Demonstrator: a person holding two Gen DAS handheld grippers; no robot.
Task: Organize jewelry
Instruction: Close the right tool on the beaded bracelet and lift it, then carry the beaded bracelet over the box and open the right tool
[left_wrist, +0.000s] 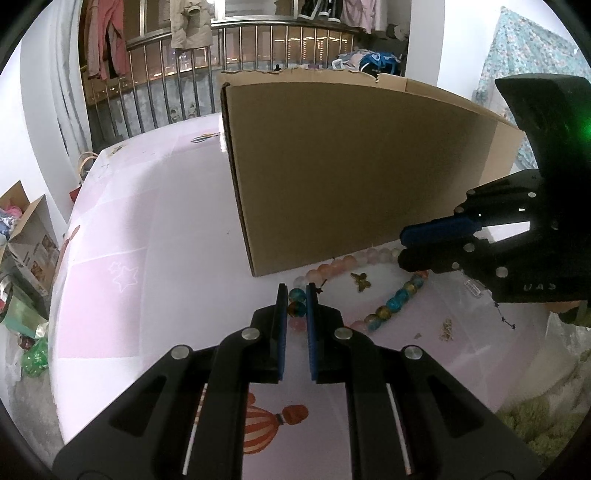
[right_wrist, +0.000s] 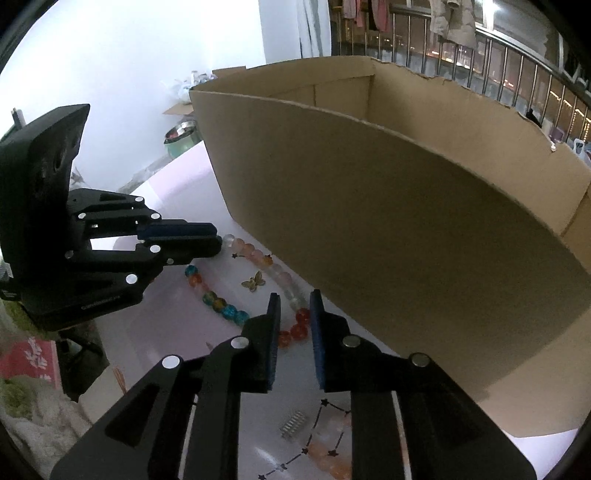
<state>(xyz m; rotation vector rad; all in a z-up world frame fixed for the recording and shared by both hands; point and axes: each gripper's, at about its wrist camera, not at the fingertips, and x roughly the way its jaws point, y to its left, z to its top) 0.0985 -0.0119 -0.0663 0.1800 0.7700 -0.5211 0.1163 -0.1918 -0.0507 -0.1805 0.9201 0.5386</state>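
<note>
Left gripper (left_wrist: 296, 295): its jaws stood narrow, nearest to the left wrist camera, low over the near-left end of the beaded loop (left_wrist: 400, 295). Two blue and amber beads showed in the gap. Whether the pads pressed on them could not be told.
Right gripper (right_wrist: 294, 314): its jaws stood a little apart, with red beads of the same loop visible between the tips. The pads did not seem to press on them, so it was judged to hold nothing.
Beaded loop (right_wrist: 221, 308): it lay flat on the table (left_wrist: 147, 221), with its far side just beside the near wall of the cardboard box (left_wrist: 369, 166).
Butterfly charm (left_wrist: 361, 280): it lay inside the loop, apart from both grippers.
Star chain (right_wrist: 325, 406): it lay on the table near the right gripper, under its fingers in that view, beside some pale pink beads.
Small metal piece (right_wrist: 293, 424): it lay next to the star chain; what it was could not be told.
Cardboard box (right_wrist: 406, 221): it was open at the top. Only the inner walls showed, so its content could not be seen.
Done: nothing could be confirmed as put away.
Left: by judgement almost all, since the loop, the charm, the chain and the small piece were all outside the box.
Step in hand: probably taking the beaded loop at two ends in order to lift it.
</note>
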